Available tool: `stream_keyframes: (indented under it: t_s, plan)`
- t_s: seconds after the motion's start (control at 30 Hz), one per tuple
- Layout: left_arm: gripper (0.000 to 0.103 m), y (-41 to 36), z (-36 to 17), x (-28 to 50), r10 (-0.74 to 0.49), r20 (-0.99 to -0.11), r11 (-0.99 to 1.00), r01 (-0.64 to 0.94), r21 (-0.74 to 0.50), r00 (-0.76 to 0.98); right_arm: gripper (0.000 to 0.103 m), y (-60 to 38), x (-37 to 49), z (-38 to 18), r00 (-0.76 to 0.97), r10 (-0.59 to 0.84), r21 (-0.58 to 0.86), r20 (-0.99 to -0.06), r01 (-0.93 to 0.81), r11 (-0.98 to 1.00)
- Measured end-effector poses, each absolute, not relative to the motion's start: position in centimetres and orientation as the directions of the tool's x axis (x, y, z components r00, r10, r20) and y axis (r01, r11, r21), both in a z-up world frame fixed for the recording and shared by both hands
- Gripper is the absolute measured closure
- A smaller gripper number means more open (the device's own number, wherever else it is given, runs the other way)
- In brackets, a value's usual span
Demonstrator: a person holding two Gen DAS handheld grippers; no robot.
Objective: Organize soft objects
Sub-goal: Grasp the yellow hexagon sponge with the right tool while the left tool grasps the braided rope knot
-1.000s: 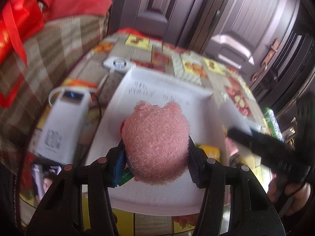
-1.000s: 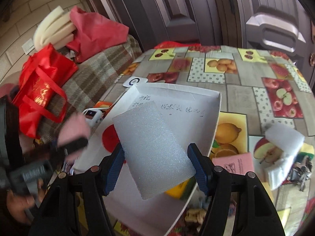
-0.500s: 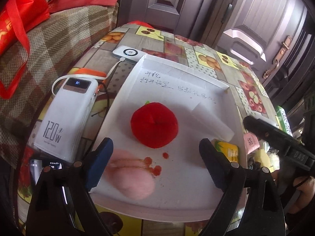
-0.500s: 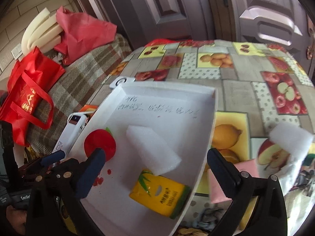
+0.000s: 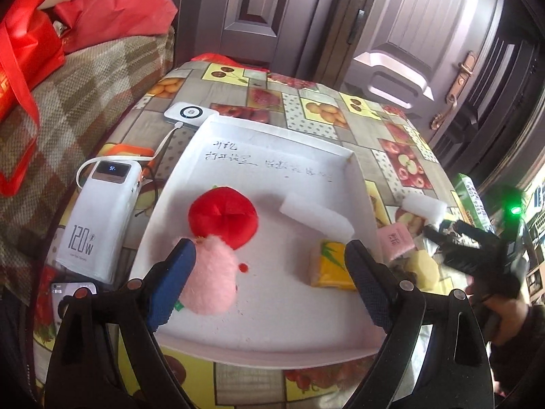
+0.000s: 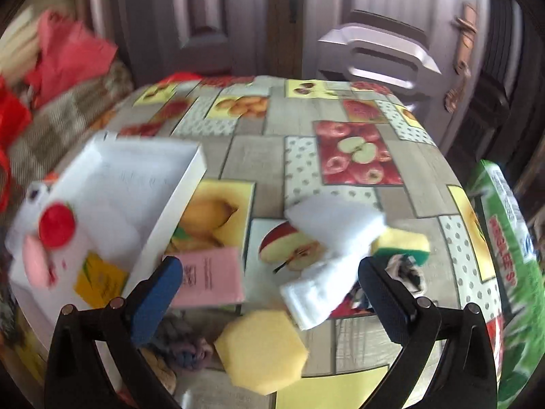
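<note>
A white tray [image 5: 272, 136] holds a red plush [image 5: 223, 216], a pink fuzzy plush [image 5: 209, 281], a white foam block [image 5: 315, 218] and a yellow packet [image 5: 328, 266]. My left gripper [image 5: 269, 283] is open and empty above the tray's near side, its left finger beside the pink plush. My right gripper [image 6: 269, 301] is open and empty over loose items on the table: a pink packet [image 6: 209, 277], white foam pieces [image 6: 335, 225], a yellow hexagonal sponge [image 6: 262, 349] and a yellow-green sponge [image 6: 402, 243]. The tray [image 6: 177, 201] lies to its left.
A white power bank [image 5: 100, 218], a white charger puck [image 5: 190, 114] and a phone [image 5: 73, 289] lie left of the tray. A checked sofa with red bags [image 5: 24, 51] is at left. A green box [image 6: 507, 248] stands at the table's right edge. Doors stand behind.
Both grippers opened: the left let the pink plush go into the tray, the right let the white foam block go there. The right gripper then swung right, over the loose items.
</note>
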State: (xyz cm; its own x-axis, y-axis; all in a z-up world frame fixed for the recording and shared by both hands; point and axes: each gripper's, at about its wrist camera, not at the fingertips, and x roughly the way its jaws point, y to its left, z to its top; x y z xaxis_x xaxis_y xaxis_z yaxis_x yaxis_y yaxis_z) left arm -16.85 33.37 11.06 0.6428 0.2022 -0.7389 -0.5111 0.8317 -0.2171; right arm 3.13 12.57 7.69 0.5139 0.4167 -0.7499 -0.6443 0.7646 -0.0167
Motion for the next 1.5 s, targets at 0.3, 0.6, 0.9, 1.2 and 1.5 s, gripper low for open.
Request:
stream_keyframes:
  t_s: [0.3,0.6,0.9,1.2,1.5]
  plan:
    - [0.013,31.5,12.0,-19.9,0.254,-0.747,0.810,-0.557,-0.182,0.614,0.000,16.1,3.8,3.8,0.568,0.320,-0.156,-0.758,-0.634,0.757]
    - [0.013,28.5,11.3,-19.9,0.217,-0.756,0.817,-0.539,-0.205,0.617,0.000,11.7,-0.7,3.6,0.509,0.435,-0.185,-0.743,-0.781,0.597]
    - [0.013,19.9,8.0,-17.1,0.017,-0.794,0.947,-0.264,-0.182,0.608,0.000,3.3,-2.7,4.3,0.471,0.451,-0.114,-0.758,-0.776,0.620]
    - [0.013,14.9,2.3,-15.0,-0.107,-0.850,0.957,-0.178,-0.228,0.516,0.000,-4.7,1.0,7.0,0.455,0.507,0.136,-0.732,-0.632,0.763]
    - [0.025,16.4,1.7,-15.8,-0.096,-0.855,0.929,-0.262,-0.260,0.510,0.000,-4.9,-0.2,4.5,0.363,0.510,0.094,-0.780,-0.737,0.669]
